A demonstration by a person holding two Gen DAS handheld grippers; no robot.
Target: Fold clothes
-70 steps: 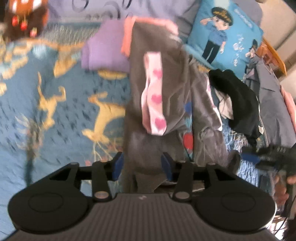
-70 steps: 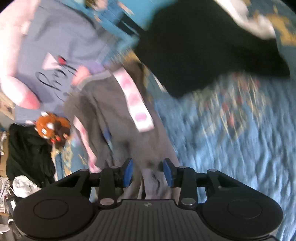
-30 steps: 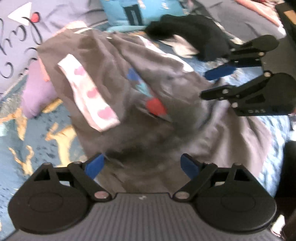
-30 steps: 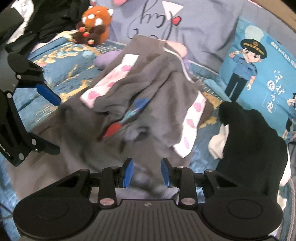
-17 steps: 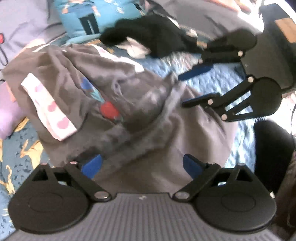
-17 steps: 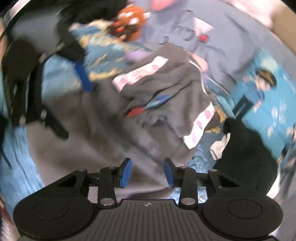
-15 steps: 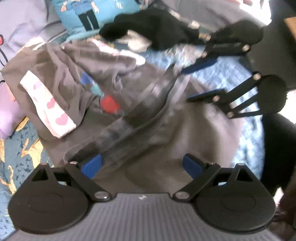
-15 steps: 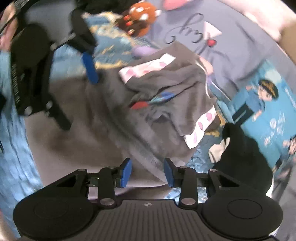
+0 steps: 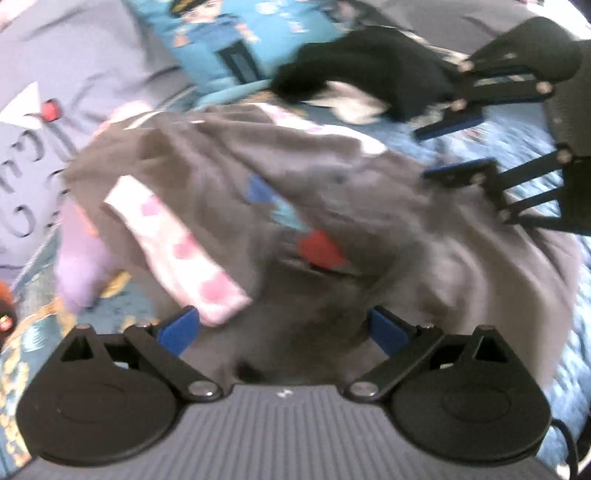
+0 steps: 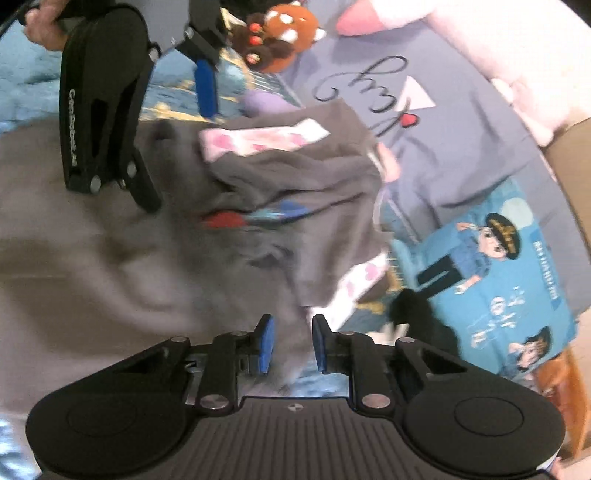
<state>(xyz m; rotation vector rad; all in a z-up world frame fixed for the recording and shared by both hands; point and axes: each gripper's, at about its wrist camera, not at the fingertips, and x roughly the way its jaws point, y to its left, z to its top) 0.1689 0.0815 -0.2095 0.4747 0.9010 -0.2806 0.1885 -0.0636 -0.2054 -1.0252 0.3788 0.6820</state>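
Note:
A grey garment (image 9: 369, 206) with pink-heart cuffs (image 9: 177, 251) and a red and blue print lies rumpled on the blue bedspread (image 9: 22, 354). My left gripper (image 9: 282, 328) is open, its jaws wide over the near hem with nothing held. My right gripper (image 10: 291, 343) has its jaws close together, with a bunch of the grey garment (image 10: 147, 240) running between them. In the left wrist view the right gripper (image 9: 421, 153) sits at the garment's far right edge. In the right wrist view one of the left gripper's fingers (image 10: 205, 88) shows at the upper left above the cloth.
A black garment (image 9: 369, 77) lies beyond the grey one, beside a blue cartoon pillow (image 10: 498, 266). A lilac pillow with script (image 10: 406, 110), a plush toy (image 10: 280, 33) and a purple cloth (image 9: 81, 266) lie at the far side. A hand (image 10: 40, 26) holds the left gripper.
The garment hung from both grippers; now it lies spread on the bed. My left gripper has let go and opened wide. The right jaws stand closer together than half a second ago.

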